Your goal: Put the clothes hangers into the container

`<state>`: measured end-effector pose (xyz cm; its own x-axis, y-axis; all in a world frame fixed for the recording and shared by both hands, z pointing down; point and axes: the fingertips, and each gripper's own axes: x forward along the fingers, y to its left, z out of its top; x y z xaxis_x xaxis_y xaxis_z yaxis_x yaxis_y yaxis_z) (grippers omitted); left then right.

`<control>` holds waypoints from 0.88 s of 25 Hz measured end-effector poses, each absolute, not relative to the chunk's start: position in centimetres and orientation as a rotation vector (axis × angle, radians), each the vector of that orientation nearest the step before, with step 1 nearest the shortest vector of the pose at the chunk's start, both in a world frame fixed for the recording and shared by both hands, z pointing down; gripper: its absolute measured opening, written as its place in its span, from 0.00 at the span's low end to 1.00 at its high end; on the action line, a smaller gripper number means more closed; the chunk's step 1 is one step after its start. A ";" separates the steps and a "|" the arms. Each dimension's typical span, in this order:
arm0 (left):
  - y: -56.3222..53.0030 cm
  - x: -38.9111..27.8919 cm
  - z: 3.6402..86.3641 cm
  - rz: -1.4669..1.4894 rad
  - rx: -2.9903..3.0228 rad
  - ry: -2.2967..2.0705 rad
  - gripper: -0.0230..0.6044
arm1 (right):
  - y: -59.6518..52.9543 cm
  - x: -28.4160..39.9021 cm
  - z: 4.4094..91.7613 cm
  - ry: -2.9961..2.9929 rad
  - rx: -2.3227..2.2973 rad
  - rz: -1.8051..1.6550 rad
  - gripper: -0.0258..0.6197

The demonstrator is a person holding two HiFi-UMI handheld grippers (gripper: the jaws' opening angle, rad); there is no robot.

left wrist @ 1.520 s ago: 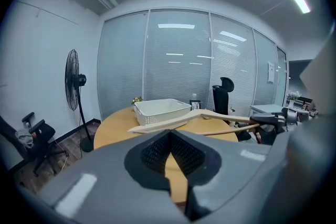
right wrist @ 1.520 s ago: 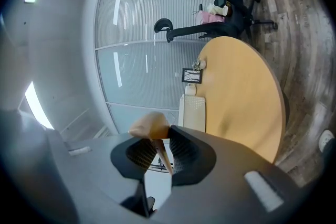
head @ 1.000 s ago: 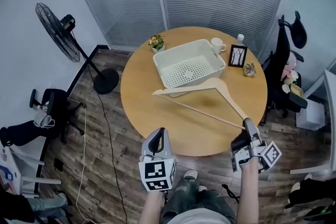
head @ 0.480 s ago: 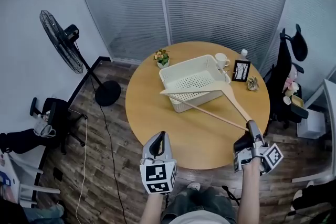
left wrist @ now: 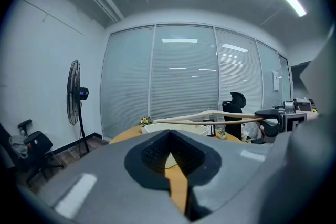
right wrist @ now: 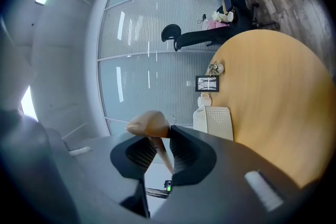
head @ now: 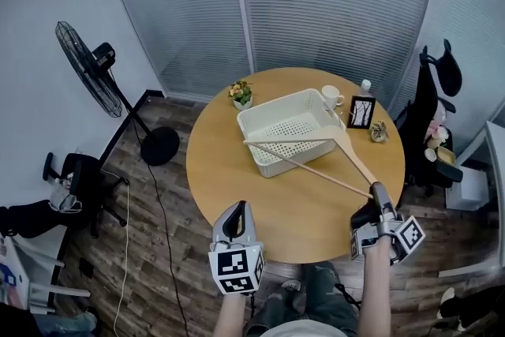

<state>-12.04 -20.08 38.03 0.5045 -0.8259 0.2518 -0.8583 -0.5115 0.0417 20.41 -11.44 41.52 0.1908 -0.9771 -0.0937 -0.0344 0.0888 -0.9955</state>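
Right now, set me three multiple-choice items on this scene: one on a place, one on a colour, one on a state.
1. The mug stands on the table: A at the near edge; B at the far edge, by the picture frame; C at the centre.
2. The basket is: A white; B blue; C black.
3. The right gripper is: A open and empty; B shut on the hanger; C shut on the mug.
Key: 1 B, it stands beside the frame; 2 A, its walls are white; 3 B, the jaws clamp the hanger's end.
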 end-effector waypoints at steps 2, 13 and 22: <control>-20.5 -11.3 37.9 0.299 2.578 -1.466 0.04 | -12.2 21.1 41.8 1.125 -1.243 -1.001 0.18; -25.7 -6.9 37.7 0.309 2.528 -1.573 0.04 | -20.2 25.8 42.4 1.177 -1.196 -1.080 0.18; -29.6 -2.9 37.0 0.309 2.465 -1.657 0.04 | -26.5 29.1 43.0 1.234 -1.177 -1.178 0.18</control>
<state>-2.88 -29.63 37.02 0.3667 -0.8944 0.2559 -0.9265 -0.3759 0.0140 29.14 -26.51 43.01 -0.0035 -0.9990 -0.0445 -0.0027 0.0445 -0.9990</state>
